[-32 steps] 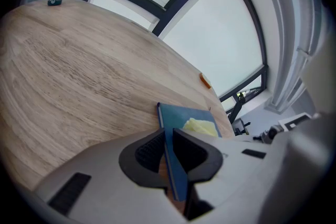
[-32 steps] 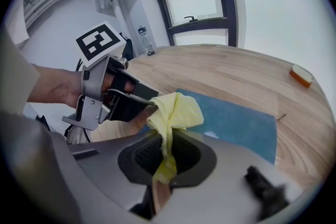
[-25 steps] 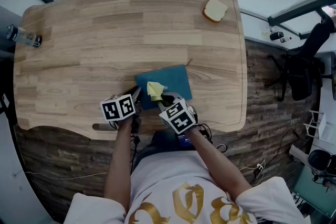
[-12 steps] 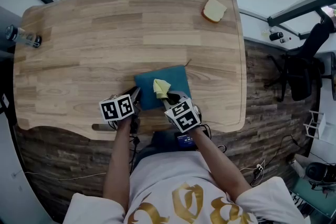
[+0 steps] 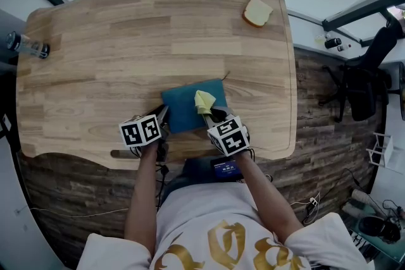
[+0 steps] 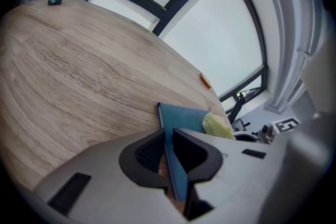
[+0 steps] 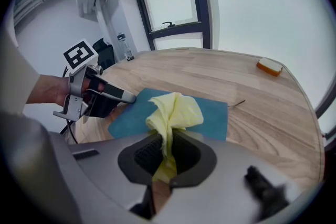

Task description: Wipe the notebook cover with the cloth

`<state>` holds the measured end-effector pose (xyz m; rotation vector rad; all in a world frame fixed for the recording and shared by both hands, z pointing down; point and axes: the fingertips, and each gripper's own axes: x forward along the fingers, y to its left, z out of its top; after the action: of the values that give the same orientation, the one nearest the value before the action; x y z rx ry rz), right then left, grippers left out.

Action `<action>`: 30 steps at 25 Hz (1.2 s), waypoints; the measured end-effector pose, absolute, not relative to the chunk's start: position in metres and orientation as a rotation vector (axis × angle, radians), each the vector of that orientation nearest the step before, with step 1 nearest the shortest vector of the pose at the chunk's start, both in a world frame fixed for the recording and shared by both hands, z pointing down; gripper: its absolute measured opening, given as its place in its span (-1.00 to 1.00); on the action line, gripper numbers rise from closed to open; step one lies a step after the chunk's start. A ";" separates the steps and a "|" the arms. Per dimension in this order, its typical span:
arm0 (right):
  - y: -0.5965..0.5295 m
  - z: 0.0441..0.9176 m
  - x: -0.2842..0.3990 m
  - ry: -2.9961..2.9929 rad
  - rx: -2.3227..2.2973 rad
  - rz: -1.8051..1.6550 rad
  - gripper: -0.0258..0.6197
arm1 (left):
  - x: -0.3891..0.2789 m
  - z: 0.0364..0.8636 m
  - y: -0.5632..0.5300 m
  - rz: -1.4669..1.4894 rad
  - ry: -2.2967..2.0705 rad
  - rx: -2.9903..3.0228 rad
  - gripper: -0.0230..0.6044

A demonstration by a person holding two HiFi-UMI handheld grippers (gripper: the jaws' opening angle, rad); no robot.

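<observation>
Wooden bench (image 5: 126, 41) by the window; wipe looks under way, cloth on cover.
Blue notebook (image 5: 183, 112) lies flat near the bench's front edge. Left gripper (image 6: 170, 152) is clenched on its near left edge, pinning it. Right gripper (image 7: 167, 153) is clenched on the yellow cloth (image 7: 176, 110), which is bunched and appears to rest on the right half of the cover. Risks, as judged: only a small wad meets the cover, so strokes could miss corners. A hard push might twist the notebook out of the left jaws, which hold just the edge. The cloth is pinched by a thin fold and may pull free if it drags.
</observation>
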<state>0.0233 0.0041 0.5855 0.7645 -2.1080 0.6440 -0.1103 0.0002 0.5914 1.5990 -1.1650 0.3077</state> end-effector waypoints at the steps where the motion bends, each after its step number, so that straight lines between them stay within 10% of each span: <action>1: 0.003 0.585 0.026 -2.106 0.771 0.644 -0.80 | -0.110 0.591 0.000 0.307 -1.165 1.599 -0.74; 30: -0.018 0.585 0.081 -2.071 0.934 0.672 -0.80 | -0.110 0.591 -0.001 0.317 -1.180 1.603 -0.75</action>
<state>0.0812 -0.0183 0.5853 0.9340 -2.0707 0.6723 -0.1096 -0.0007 0.5911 1.6027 -1.1799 0.3169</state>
